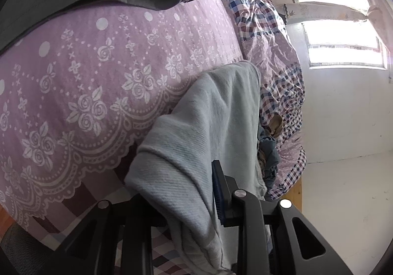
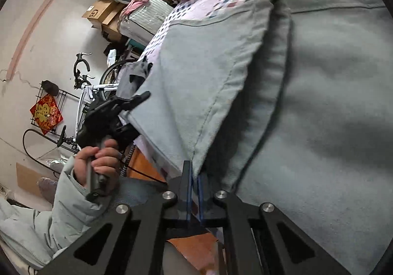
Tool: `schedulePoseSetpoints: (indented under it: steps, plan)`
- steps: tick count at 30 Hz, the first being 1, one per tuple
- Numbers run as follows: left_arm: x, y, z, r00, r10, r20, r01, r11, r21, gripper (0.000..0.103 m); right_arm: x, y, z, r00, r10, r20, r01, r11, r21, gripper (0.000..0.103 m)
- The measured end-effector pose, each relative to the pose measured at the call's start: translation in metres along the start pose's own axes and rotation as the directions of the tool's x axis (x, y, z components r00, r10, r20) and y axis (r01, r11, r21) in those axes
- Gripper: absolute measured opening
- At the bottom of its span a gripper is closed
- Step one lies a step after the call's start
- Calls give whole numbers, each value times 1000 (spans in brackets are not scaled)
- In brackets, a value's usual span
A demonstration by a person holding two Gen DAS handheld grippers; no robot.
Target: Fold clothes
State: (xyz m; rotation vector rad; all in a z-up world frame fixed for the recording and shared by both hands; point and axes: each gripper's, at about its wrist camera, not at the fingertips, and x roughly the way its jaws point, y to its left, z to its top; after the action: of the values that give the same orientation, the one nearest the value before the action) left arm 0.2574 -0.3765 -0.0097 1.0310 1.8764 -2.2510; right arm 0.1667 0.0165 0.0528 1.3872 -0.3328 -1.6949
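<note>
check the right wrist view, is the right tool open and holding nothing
No, the right tool is shut on a corner of the pale grey-green cotton garment, its blue pads pinching the fabric.

Blown-out window (image 1: 343,29) glare; sharp frames, fisheye-bent edges.

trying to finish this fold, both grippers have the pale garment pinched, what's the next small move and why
Probably carry both pinched edges together across the pale grey-green garment and lay them flat. The right gripper is shut on a folded corner, the left gripper holds another edge lifted above the pink floral bedspread, so the fold is raised but not laid down.
</note>
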Motion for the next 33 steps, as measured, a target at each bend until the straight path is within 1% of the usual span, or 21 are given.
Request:
schedulePoseSetpoints:
  steps: [2,5,6,10,14,22,23,24,28,29,31,32,33]
  plan:
    - [-3,0,0,1000,-15,4,15,1000,0,22,-3,1,3,1000,-27,4,27,1000,2,5]
    - [-6,-2,-1,1000,-24,12,24,1000,10,20,-10,3,6,997,-79,7,79,997,9,8]
    - [-6,-2,-1,1000,-24,12,24,1000,9,20,-15,4,6,995,-101,0,101,995,12,9]
    - [-6,3,-1,1000,-18,7,18,1000,-12,20,-24,12,4,988,-140,-64,140,990,-19,9]
    - [-5,6,-1,1000,-14,1,14,1000,-26,20,-33,37,17,980,-200,-8,199,976,-83,9]
    - [-5,6,-1,1000,-9,5,9,1000,-27,20,16,51,37,956,-293,20,293,948,-122,9]
    - [-4,5,-1,1000,-9,5,9,1000,-28,20,24,45,33,945,-328,-1,326,938,-119,7]
    - [-4,5,-1,1000,-9,5,9,1000,-28,20,30,36,25,939,-343,-25,339,935,-101,6]
    - [-2,4,-2,1000,-7,-7,7,1000,-25,20,25,27,7,957,-289,-10,288,955,-77,6]
    - [-2,4,-2,1000,-7,-7,7,1000,-24,20,24,28,8,956,-294,-12,292,953,-80,6]
    - [-3,3,-2,1000,-7,-6,7,1000,-19,20,20,36,15,946,-323,-21,319,942,-107,7]
    - [-3,2,-2,1000,-7,-5,7,1000,-16,20,17,40,20,943,-332,-15,328,937,-123,8]
    - [-3,2,-2,1000,-7,-4,7,1000,-12,20,11,47,27,938,-345,19,344,928,-143,8]
